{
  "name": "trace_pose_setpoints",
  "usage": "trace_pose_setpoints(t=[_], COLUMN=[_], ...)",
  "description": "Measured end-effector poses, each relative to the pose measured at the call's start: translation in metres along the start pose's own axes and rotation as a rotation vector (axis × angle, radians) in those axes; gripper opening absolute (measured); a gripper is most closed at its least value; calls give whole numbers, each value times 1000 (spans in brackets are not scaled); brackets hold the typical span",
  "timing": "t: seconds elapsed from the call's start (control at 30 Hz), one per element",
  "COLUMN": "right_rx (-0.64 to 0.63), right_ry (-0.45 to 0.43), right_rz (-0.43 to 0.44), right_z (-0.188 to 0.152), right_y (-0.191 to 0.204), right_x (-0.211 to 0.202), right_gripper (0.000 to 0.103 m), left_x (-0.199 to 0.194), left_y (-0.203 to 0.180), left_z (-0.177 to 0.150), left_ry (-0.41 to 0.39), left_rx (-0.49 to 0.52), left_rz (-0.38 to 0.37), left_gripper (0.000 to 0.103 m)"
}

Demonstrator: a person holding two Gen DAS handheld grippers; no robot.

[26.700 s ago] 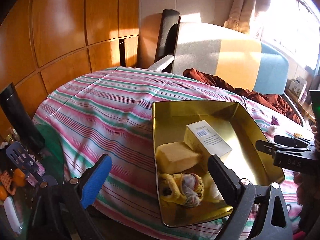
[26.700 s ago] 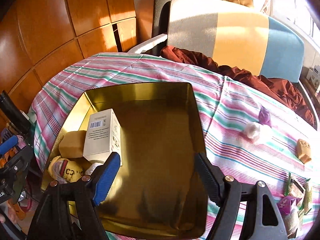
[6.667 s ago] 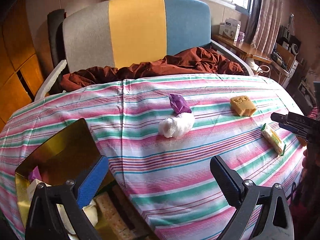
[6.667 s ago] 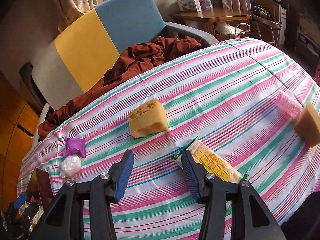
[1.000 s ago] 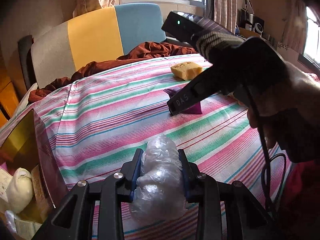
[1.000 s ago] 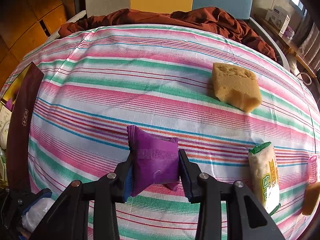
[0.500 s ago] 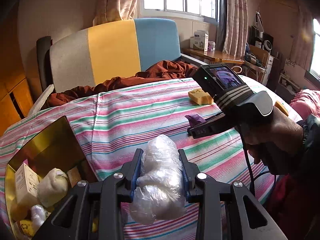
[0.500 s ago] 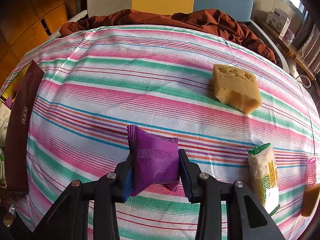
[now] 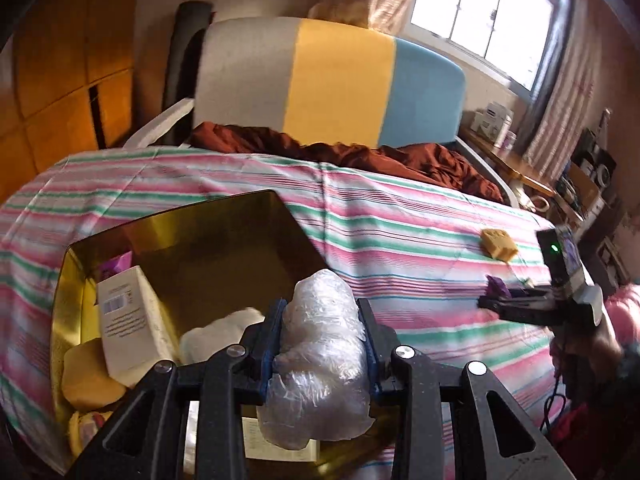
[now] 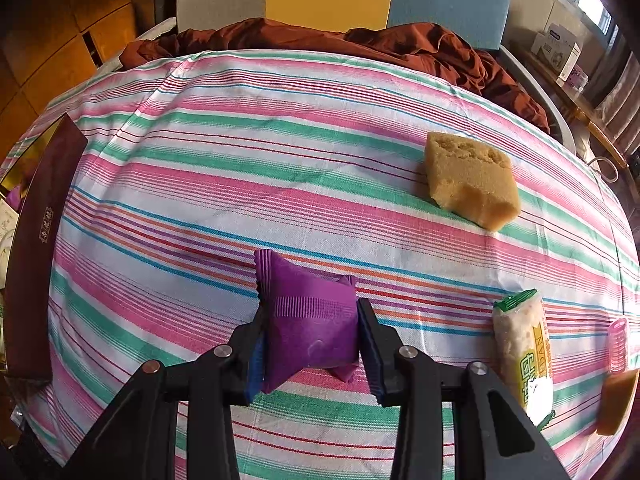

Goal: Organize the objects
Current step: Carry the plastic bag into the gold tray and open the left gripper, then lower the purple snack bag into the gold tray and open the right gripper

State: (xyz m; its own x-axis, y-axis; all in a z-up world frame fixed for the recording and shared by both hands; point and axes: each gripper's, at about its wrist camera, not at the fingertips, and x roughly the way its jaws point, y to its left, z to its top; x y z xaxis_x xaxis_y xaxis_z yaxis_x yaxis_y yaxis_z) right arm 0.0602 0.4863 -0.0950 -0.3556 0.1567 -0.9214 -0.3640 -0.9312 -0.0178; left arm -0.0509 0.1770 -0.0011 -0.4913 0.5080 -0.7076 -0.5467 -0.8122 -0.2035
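My left gripper point(image 9: 322, 332) is shut on a crumpled clear plastic bundle point(image 9: 320, 364) and holds it above the near right part of the gold tin tray point(image 9: 224, 236). The tray holds a white box point(image 9: 128, 320), a yellow sponge point(image 9: 90, 376), a white lump point(image 9: 216, 336) and a purple packet point(image 9: 116, 266). My right gripper point(image 10: 310, 340) is shut on a purple snack packet point(image 10: 308, 320) just above the striped tablecloth point(image 10: 240, 184). It also shows far right in the left wrist view point(image 9: 498, 288).
A yellow sponge point(image 10: 470, 178), a green-and-white cracker pack point(image 10: 520, 352), a pink roller point(image 10: 618, 344) and an orange piece point(image 10: 618, 404) lie on the cloth at right. The tray's dark outer wall point(image 10: 40, 236) stands at left. A chair with brown cloth point(image 10: 360, 40) is behind.
My left gripper has swung left with the plastic bundle, from over the cloth to over the tray. The right gripper with the purple packet has stayed almost still.
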Motion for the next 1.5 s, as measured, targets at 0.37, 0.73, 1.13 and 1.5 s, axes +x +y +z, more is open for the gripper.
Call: trace_pose_setpoints(t=[0.37, 0.73, 1.13, 1.5], right_rx=[-3, -4, -14, -18], right_ry=[2, 3, -9, -82], right_rz=[-1, -2, -9, 121], right_z=[2, 4, 8, 10], right_y=[-2, -2, 3, 52], right_x=[2, 5, 3, -27], right_gripper=[40, 40, 39, 39], left_x=[50, 65, -10, -48], left_y=[71, 82, 70, 73], left_z=[25, 27, -22, -42], left_ry=[114, 127, 7, -32], left_rx=[-130, -141, -81, -58], left_rz=[97, 140, 180, 204], left_gripper=[37, 52, 59, 63])
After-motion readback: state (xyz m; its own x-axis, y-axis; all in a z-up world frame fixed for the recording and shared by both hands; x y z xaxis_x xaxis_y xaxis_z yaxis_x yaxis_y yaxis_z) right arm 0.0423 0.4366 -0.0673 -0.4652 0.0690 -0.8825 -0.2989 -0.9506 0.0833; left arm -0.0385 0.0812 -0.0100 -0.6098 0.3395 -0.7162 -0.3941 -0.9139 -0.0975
